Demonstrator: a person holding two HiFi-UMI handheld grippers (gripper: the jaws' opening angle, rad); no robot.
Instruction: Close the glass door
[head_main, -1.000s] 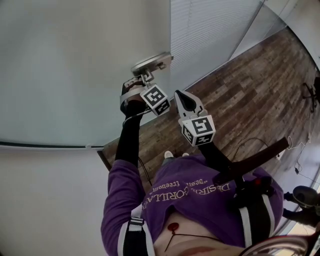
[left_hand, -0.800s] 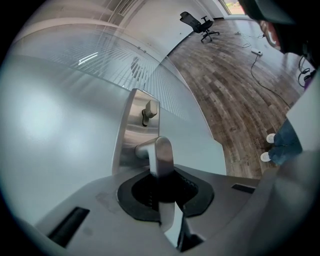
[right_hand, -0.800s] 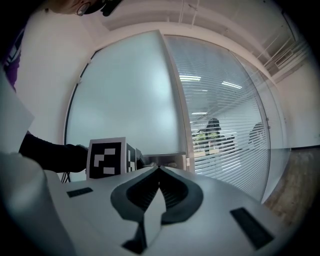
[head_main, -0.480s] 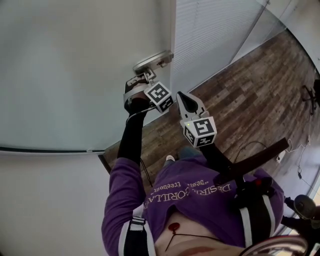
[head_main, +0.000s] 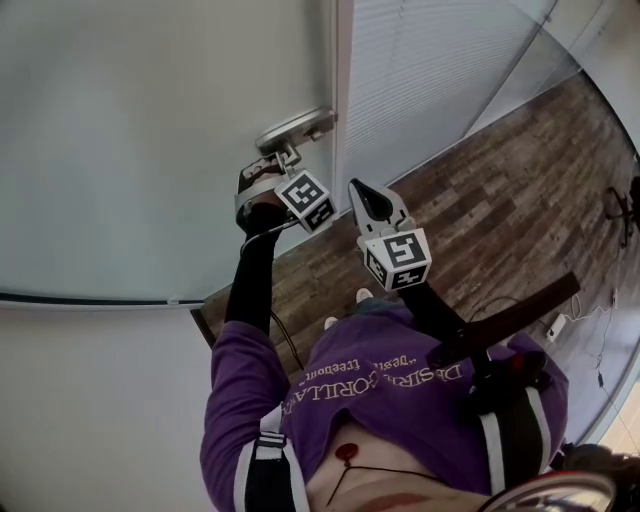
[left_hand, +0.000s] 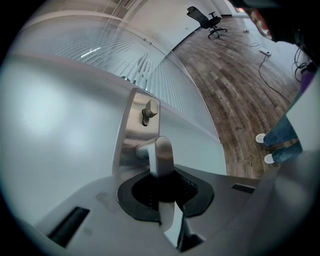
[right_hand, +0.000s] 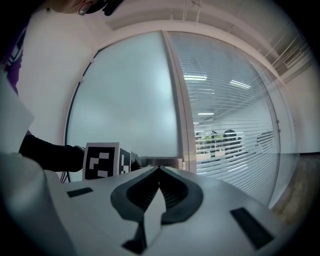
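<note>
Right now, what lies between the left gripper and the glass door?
Only the metal lever handle on its plate. The left gripper has its jaws closed on it, in front of the glass door. The left gripper view shows this.

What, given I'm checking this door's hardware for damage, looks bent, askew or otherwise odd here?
Nothing stands out. The lever handle and thumb-turn sit straight on their metal plate. The frosted glass door shows no cracks. The left gripper is shut on the lever handle, and the right gripper is shut and empty.
</note>
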